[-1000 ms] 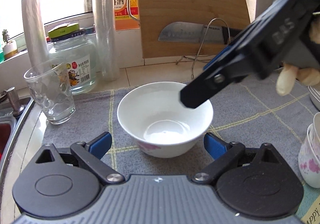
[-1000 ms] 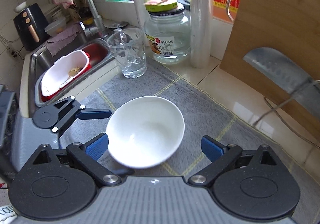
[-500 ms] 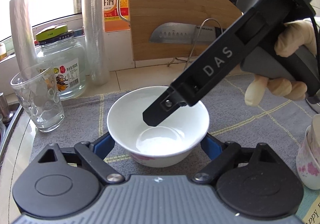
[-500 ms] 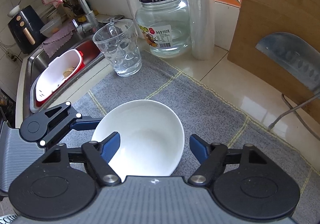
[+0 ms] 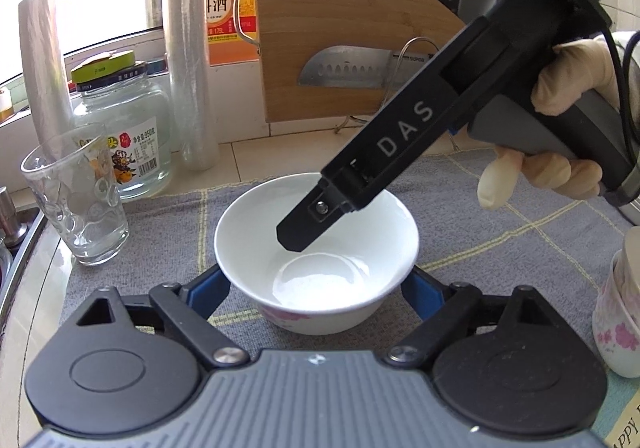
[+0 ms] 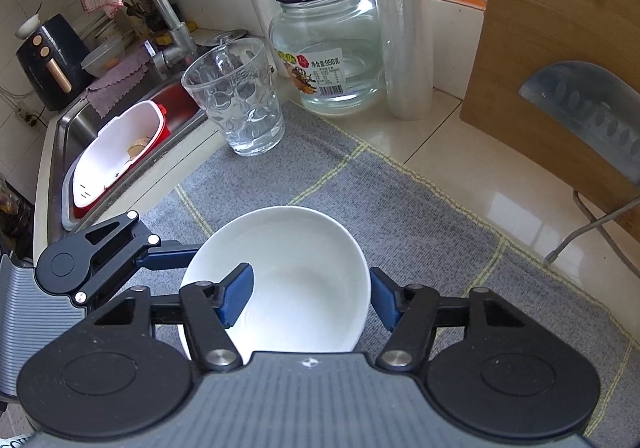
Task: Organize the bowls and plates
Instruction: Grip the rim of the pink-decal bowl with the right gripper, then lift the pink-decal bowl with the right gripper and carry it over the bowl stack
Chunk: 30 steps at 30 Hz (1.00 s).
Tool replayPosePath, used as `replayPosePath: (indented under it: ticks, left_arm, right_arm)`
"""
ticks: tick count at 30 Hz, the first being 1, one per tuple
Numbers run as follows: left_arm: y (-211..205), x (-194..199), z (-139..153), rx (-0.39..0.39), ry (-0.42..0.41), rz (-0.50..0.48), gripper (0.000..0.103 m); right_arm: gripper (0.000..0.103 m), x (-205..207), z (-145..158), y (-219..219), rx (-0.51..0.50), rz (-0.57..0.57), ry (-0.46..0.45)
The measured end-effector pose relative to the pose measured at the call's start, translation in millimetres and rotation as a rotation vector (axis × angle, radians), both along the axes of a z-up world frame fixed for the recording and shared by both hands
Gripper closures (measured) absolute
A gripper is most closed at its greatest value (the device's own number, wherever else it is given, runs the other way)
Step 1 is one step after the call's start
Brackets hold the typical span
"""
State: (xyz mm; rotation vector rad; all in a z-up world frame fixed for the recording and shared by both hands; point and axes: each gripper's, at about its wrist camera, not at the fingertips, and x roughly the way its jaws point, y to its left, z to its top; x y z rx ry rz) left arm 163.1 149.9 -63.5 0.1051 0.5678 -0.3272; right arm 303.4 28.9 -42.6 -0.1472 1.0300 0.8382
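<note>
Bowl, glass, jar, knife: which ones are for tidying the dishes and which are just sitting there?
For the job: white bowl, left gripper, right gripper, maybe the flowery cups.
Just sitting there: drinking glass, glass jar, knife, cutting board, plastic rolls, grey mat.

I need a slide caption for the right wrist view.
Right gripper pinches the white bowl's rim on a grey mat.

White bowl (image 5: pixel 316 248) with pink flowers, grey mat (image 6: pixel 320 176) with yellow checks, blue-padded black tongs (image 6: pixel 308 292).
</note>
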Motion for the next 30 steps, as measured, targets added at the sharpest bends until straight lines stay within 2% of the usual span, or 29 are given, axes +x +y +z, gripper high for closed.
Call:
replayPosePath:
  ticks: [15, 30]
  left_arm:
    - [-4, -5, 16, 0.015, 0.041, -0.011, 0.011]
    - [-25, -49, 41, 0.054, 0.023, -0.046, 0.011]
  right_arm:
    - [0.035, -12, 16, -8, 0.035, 0.003, 0.006]
    - [0.035, -58, 44, -41, 0.099, -0.004, -0.001]
